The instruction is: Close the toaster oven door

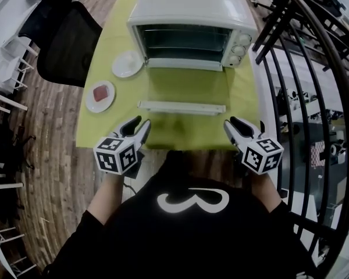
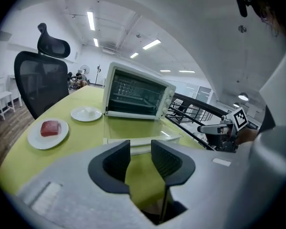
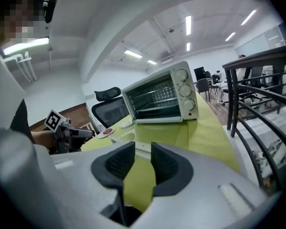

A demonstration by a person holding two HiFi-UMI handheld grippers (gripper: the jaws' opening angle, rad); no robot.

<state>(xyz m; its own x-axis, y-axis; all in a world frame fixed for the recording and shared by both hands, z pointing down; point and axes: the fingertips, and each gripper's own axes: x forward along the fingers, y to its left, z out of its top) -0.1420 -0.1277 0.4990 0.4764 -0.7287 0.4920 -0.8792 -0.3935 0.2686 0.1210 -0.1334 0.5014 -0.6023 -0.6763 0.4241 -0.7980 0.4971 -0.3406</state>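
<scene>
Head view first: toaster oven [image 1: 189, 25] at the far edge of the green table [image 1: 163, 129], door [image 1: 186, 86] folded down flat toward the near edge, white handle [image 1: 182, 107] at its front. Left gripper [image 1: 141, 124] and right gripper [image 1: 231, 123] above the near edge, one toward each end of the handle, not touching it. Then the left gripper view: jaws of the left gripper [image 2: 140, 149] spread, only green table between them, handle [image 2: 133, 144] just ahead. Then the right gripper view: right gripper [image 3: 143, 151] also spread and empty, door [image 3: 162, 130] beyond it. For a good closing, probably best to slide under the handle near both ends, lift evenly, swing up around the hinge and push until fully shut, without pressing on the glass.
</scene>
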